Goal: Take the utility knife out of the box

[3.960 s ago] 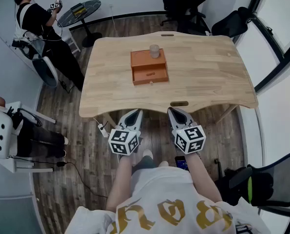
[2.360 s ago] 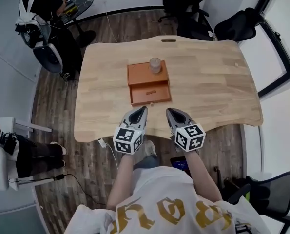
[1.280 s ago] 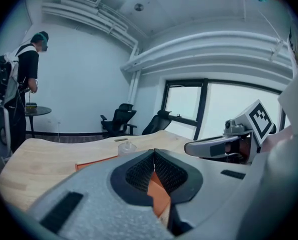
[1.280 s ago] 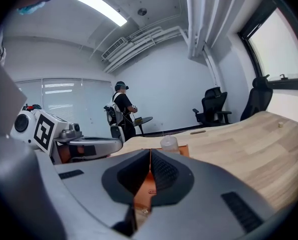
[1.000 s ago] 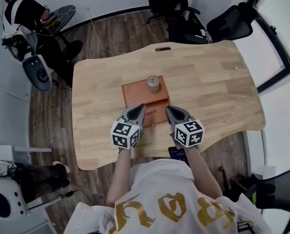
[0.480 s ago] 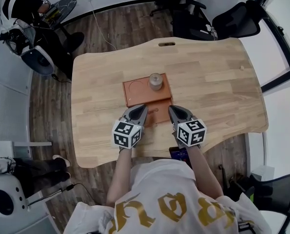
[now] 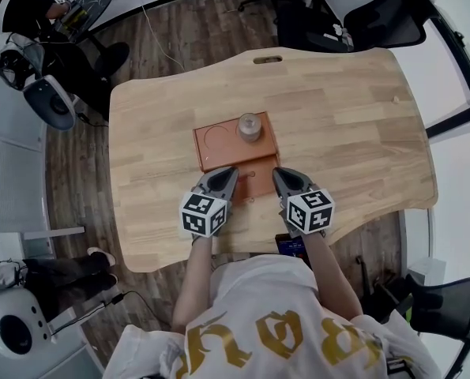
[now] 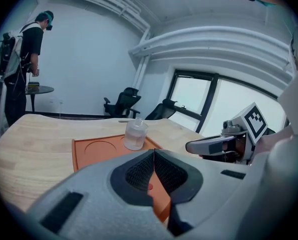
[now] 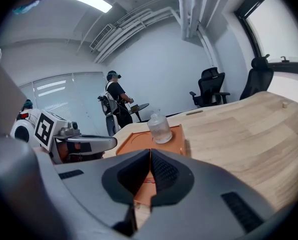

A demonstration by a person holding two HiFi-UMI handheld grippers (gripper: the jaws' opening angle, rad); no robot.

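An orange box (image 7: pixel 228 144) lies flat on the wooden table (image 7: pixel 353 125). Its top has a round recess, and a small clear bottle (image 7: pixel 250 126) stands on it. No utility knife shows in any view. My left gripper (image 7: pixel 224 177) hovers at the box's near left edge, jaws shut and empty. My right gripper (image 7: pixel 281 177) hovers at the near right edge, also shut and empty. The left gripper view shows the box (image 8: pixel 101 151), the bottle (image 8: pixel 135 135) and the right gripper (image 8: pixel 190 146). From the right gripper view I see the box (image 9: pixel 138 140), the bottle (image 9: pixel 160 128) and the left gripper (image 9: pixel 111 143).
A person (image 7: pixel 17 10) stands at a small round table (image 7: pixel 84 10) at the far left. Black office chairs (image 7: pixel 337 18) stand beyond the table's far edge. A slot (image 7: pixel 268 59) is cut near that edge. Bare wood lies right of the box.
Both grippers have come forward from beyond the table's near edge and sunk toward the box's near side. Their jaws stayed shut. The box and bottle have not moved.
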